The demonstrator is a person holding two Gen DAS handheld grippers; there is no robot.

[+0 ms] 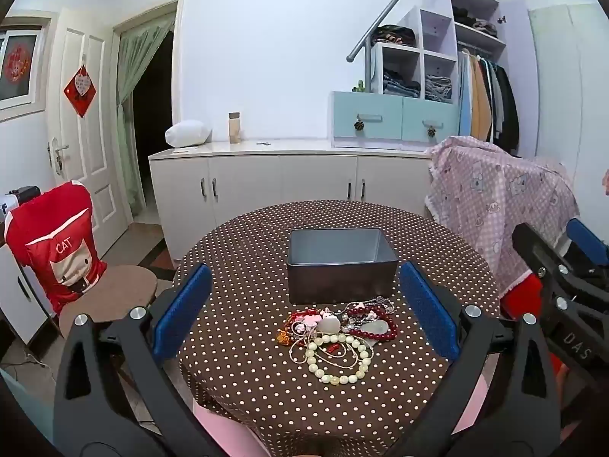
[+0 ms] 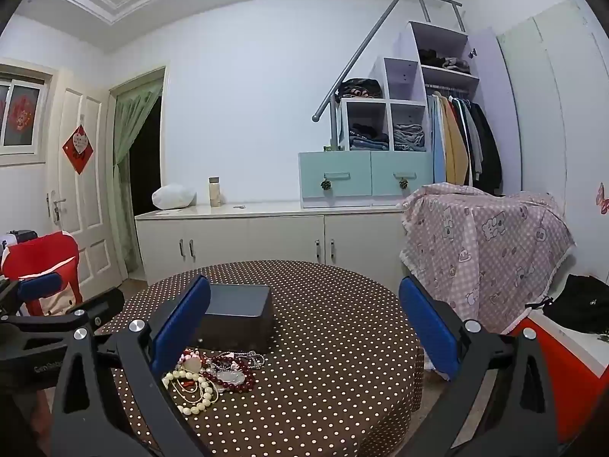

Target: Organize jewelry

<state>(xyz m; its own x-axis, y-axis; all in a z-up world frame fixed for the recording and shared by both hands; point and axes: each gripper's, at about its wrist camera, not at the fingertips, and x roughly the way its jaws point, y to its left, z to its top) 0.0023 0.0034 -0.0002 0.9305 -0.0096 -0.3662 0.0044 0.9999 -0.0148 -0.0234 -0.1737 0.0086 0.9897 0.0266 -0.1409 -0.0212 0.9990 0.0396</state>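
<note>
Brown polka-dot cloth (image 1: 243,251) covering a round table, with the task's items gathered near its middle. Lying in a tangled heap on the cloth: jewelry pile (image 1: 337,333), made up of cream bead strands (image 1: 342,361), dark red beads (image 1: 377,320), a thin pearl string and small pink pieces. Sitting just beyond the heap, on its far side: dark grey metal box (image 1: 338,262), open-topped and showing nothing inside. Hovering over the near edge of the table, left gripper (image 1: 304,304) spreading its blue pads (image 1: 182,304) wide, released, gripping nothing, the heap lying ahead between the two fingers. Hanging further right, right gripper (image 2: 304,323) likewise standing fully released and empty, its left pad partly hiding the box. Standing at far left: chair with a red cover (image 1: 57,243). Draping over furniture at far right: pink patterned cloth (image 1: 495,198).
</note>
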